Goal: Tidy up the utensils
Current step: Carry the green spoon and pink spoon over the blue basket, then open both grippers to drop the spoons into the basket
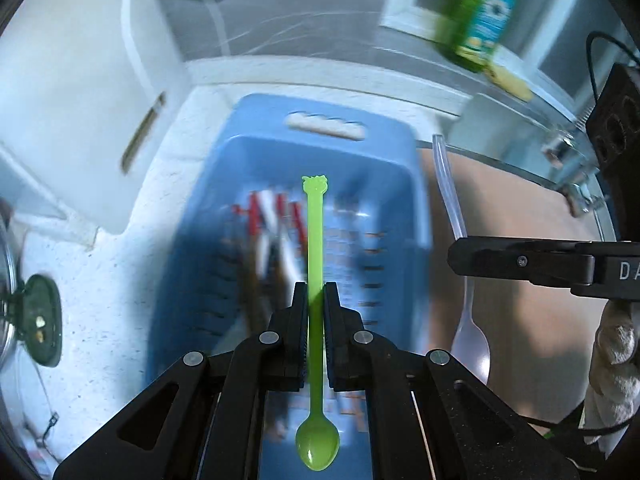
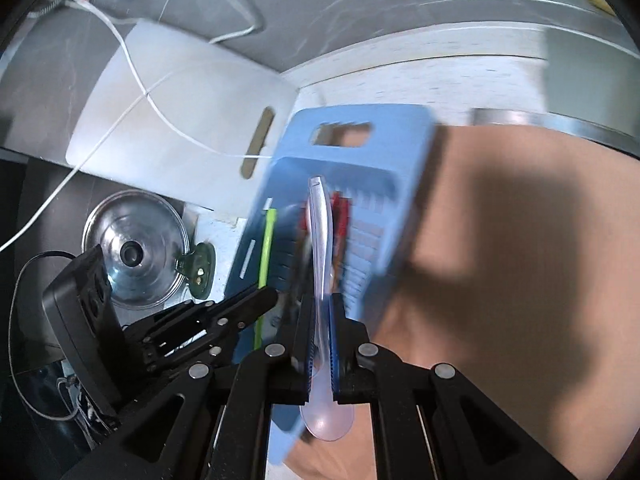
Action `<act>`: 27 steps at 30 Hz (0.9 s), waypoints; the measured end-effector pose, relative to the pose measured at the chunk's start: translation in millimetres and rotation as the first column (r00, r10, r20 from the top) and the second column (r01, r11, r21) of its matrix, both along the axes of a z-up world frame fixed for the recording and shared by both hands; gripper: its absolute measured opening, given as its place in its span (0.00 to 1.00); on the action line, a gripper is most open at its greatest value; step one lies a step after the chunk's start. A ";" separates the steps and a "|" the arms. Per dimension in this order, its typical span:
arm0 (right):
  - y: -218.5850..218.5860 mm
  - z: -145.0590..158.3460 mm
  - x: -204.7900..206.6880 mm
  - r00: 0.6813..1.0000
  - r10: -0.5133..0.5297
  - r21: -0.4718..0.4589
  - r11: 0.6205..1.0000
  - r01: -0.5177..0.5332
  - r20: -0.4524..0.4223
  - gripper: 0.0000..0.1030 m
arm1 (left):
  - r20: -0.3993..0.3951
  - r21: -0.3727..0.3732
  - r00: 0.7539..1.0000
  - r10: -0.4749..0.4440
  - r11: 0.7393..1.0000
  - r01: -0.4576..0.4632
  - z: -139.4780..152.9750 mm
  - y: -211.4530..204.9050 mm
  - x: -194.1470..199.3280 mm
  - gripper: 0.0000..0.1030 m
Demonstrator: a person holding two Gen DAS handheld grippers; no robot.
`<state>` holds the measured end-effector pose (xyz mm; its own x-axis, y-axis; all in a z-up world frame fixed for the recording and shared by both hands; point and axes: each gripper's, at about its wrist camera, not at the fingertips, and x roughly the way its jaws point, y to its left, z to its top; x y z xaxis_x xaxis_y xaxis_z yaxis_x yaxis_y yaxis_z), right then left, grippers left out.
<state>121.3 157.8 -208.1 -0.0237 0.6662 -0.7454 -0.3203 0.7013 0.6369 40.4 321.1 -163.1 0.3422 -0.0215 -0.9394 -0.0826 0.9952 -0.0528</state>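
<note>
Two plastic spoons are in hand, one per tool, above one slotted blue plastic basket [image 1: 240, 208] holding blurred red and white utensils [image 1: 276, 220], too smeared to count. The left gripper [image 1: 315, 300] is closed nearly flat on the slim green plastic spoon [image 1: 315, 240], handle towards 12 o'clock, bowl at 6. The right gripper [image 2: 322, 312] is clamped likewise on the clear plastic spoon [image 2: 322, 232], bowl at 6, over the basket's right half.
</note>
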 end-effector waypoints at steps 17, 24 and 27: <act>97.5 -53.2 18.7 0.998 0.062 -0.152 0.986 -0.062 -0.005 0.06 | -0.053 -0.001 0.997 0.063 0.998 -0.063 -38.3 35.1 12.1 0.06; 102.3 -61.1 20.4 0.997 0.080 -0.190 0.979 -0.078 0.000 0.06 | -0.063 0.000 0.995 0.081 0.997 -0.081 -44.5 40.6 11.1 0.06; 103.0 -64.5 22.6 0.997 0.082 -0.202 0.976 -0.081 -0.004 0.06 | -0.070 0.002 0.994 0.087 0.996 -0.087 -47.6 44.0 12.6 0.06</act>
